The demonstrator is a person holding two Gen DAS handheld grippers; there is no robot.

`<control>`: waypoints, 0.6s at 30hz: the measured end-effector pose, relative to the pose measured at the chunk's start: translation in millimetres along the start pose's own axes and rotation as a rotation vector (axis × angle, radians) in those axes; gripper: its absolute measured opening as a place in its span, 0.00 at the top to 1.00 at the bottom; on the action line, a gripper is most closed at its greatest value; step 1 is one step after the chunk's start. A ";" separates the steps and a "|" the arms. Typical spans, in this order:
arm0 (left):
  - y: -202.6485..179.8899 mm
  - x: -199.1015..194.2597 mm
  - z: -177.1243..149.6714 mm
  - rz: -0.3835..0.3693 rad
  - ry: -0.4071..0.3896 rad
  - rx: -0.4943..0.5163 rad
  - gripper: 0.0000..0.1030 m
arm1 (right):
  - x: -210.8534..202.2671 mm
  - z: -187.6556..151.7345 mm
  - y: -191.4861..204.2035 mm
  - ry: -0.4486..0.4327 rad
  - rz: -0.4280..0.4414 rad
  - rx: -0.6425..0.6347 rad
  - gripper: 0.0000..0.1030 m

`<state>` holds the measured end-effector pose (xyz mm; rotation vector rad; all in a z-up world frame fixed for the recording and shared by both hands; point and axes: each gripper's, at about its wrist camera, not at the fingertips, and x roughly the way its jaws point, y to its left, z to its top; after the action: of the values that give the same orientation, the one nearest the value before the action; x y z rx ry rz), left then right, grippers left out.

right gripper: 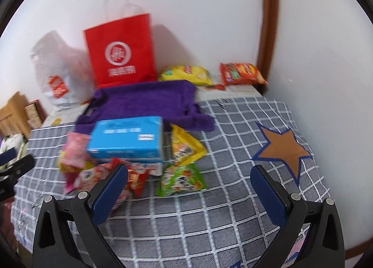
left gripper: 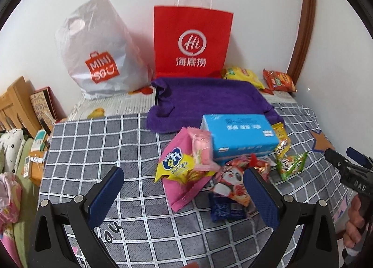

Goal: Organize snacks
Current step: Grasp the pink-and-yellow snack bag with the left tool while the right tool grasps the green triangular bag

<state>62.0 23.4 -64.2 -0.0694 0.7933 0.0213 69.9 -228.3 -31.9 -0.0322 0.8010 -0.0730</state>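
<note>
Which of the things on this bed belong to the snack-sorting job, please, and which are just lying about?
Job: blue box, pink packet, green packet, yellow chip bag, orange chip bag, both open grippers: left gripper, right gripper.

Lying about: purple towel, red paper bag, white plastic bag.

Left claw [left gripper: 184, 188] gapes wide, fingers pointing toward twelve o'clock, holding nothing. Right claw [right gripper: 188, 186] is likewise spread and empty, its handle gripped by a hand [left gripper: 354, 223].

Glossy plastic snack packets [left gripper: 186, 170], fuzzy purple cloth [left gripper: 205, 100]
</note>
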 end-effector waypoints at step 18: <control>18.7 84.5 -15.5 -0.001 0.147 0.002 0.02 | 99.4 -22.0 -31.1 0.152 0.022 0.102 0.03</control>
<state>109.4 40.4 -136.3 -0.0704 0.9404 0.0147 121.4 -267.0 -116.6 0.0797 0.9480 -0.0965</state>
